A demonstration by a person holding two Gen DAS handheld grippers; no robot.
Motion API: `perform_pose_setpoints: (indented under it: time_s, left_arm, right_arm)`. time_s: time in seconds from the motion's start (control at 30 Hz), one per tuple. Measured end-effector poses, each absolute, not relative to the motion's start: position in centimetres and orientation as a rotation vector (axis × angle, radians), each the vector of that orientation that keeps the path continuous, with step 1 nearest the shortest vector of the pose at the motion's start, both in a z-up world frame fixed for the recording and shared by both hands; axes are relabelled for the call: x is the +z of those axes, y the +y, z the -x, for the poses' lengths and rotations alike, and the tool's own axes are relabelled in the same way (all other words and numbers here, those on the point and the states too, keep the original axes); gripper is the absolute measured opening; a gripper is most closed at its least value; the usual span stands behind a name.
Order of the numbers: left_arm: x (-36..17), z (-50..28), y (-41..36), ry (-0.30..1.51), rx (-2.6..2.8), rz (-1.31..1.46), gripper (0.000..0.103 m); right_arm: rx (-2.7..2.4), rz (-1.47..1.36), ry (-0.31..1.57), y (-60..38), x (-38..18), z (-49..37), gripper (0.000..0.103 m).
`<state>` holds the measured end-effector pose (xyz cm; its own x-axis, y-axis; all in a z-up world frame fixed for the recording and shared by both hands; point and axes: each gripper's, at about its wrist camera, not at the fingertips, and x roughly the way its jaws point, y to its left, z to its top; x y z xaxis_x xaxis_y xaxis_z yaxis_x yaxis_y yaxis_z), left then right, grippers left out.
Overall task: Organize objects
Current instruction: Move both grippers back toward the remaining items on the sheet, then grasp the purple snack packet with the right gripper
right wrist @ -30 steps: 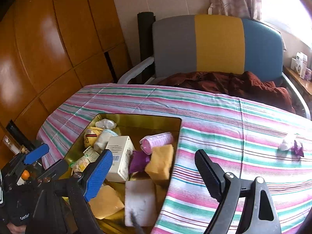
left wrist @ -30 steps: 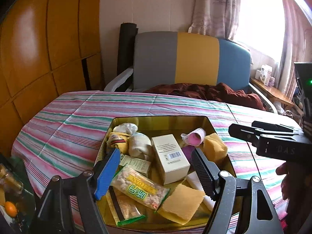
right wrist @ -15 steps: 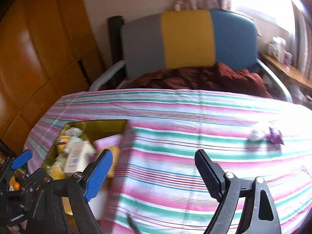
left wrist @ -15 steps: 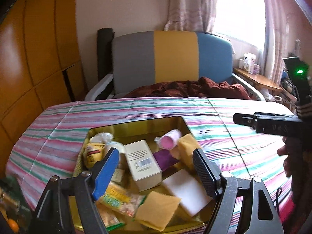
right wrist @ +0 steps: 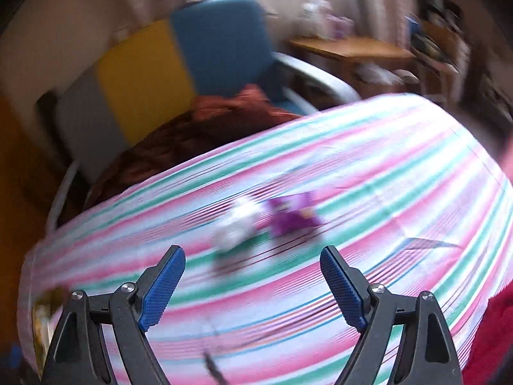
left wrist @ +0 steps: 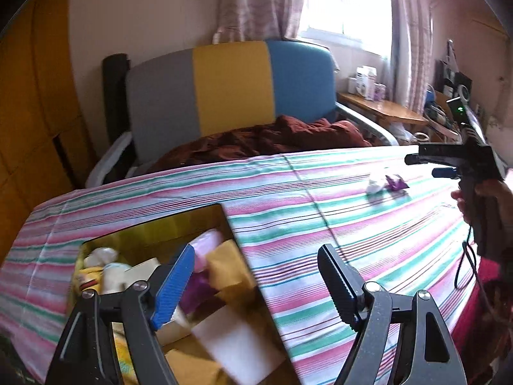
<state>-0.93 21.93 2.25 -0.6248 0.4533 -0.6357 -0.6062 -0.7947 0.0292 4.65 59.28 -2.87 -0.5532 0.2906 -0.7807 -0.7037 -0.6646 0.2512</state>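
A gold box (left wrist: 154, 232) set into the striped tablecloth (left wrist: 320, 224) holds several small items: a white carton, a pink roll, yellow and white sponges. My left gripper (left wrist: 256, 276) is open and empty above the box's right edge. A crumpled white wrapper (right wrist: 235, 226) and a purple packet (right wrist: 293, 213) lie on the cloth, blurred, just beyond my right gripper (right wrist: 253, 279), which is open and empty. They also show in the left wrist view, the wrapper (left wrist: 375, 186) beside the packet (left wrist: 396, 182), with the right gripper (left wrist: 426, 165) near them.
A grey, yellow and blue chair (left wrist: 231, 83) with a dark red blanket (left wrist: 266, 141) stands behind the table. A wooden side table (left wrist: 384, 110) with small boxes is at the back right. Wooden panels line the left wall.
Both grippers have swung to the right. The right one has left the box and now faces the white wrapper and purple packet. The left one has moved to the box's right edge.
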Motion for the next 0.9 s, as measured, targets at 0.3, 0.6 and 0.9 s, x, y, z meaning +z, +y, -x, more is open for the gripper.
perform_pose_setpoints:
  time_s: [0.3,0.6,0.9]
  left_arm:
    - [1.1,2.1,27.8,0.382,2.270,0.874,0.080]
    - [-0.1,3.6,33.0,0.428,2.202,0.905,0.080]
    - [-1.8,5.4,37.8,0.451,2.149,0.943,0.080]
  right_arm:
    - [2.078,1.065,0.771,66.1,-6.7,-2.1,0.088]
    - [2.107,1.269,0.599,66.3,-10.4,2.4,0.086]
    - [2.154,1.332,0.636,66.8,-10.5,1.9,0.047]
